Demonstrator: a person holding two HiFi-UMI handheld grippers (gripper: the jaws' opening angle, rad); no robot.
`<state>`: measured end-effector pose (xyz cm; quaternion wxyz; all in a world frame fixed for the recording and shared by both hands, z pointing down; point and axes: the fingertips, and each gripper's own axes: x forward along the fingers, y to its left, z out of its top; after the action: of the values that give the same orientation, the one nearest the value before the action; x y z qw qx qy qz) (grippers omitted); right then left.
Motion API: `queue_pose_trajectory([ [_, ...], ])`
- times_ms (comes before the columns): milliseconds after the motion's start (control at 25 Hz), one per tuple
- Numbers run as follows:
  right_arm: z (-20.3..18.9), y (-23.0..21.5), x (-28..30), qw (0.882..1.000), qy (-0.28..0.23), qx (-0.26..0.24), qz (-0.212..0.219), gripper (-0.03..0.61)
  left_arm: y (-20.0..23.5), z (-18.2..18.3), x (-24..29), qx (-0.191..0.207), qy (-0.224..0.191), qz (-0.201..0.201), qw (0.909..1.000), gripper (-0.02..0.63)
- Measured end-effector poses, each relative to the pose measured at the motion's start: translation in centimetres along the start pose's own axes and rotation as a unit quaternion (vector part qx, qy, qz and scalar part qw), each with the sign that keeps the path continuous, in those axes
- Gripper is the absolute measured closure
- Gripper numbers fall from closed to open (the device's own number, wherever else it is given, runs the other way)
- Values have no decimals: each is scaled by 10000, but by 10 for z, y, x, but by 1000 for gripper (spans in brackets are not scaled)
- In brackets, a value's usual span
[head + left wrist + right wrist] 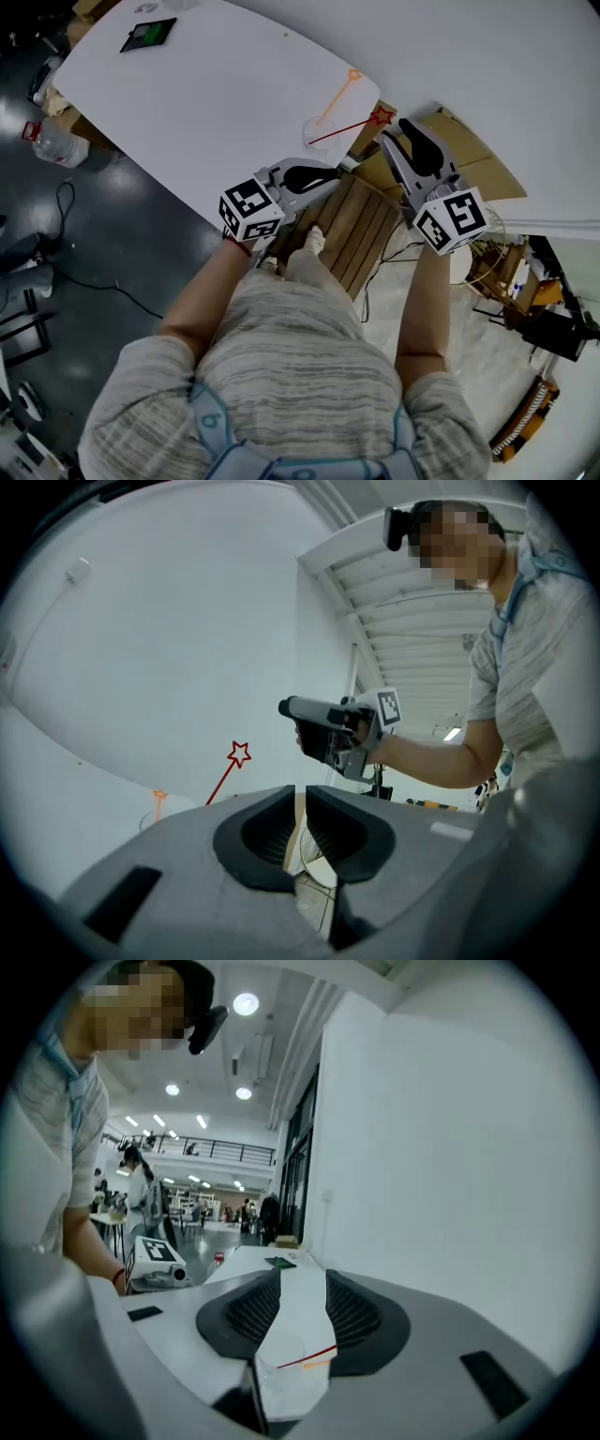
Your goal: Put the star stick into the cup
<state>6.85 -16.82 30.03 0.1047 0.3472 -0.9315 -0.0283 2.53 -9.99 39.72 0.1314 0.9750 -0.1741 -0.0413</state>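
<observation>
Grey-striped shoulders (281,356) of the person fill the foreground, both forearms stretched out over a slatted wooden seat (361,220) toward the white table (225,84). Over on the left, the left gripper (330,174) is held level at the table edge, its jaws drawn almost together with only a slit between them and nothing in it. Just beyond it stands the clear cup (317,134). The red star stick (347,129) leans out of the cup to the right, next to an orange stick (336,98). On the right, the right gripper (394,133) hangs close to the red star, its jaws wide apart and empty.
</observation>
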Motion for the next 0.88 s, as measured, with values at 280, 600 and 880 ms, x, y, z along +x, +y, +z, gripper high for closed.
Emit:
queue_pose_trajectory([
  [280, -33, 16, -16, 9944, -438, 945, -151, 453, -3, 9, 1, 114, -3, 74, 9999, 569],
  [600, -71, 7, -22, 9890, -381, 1406, -238, 523, 0, 15, 2, 138, 53, 250, 9996, 569],
  [880, -109, -30, -21, 9781, -255, 1995, -541, 562, 18, 9, -2, 45, 139, 588, 9982, 569],
])
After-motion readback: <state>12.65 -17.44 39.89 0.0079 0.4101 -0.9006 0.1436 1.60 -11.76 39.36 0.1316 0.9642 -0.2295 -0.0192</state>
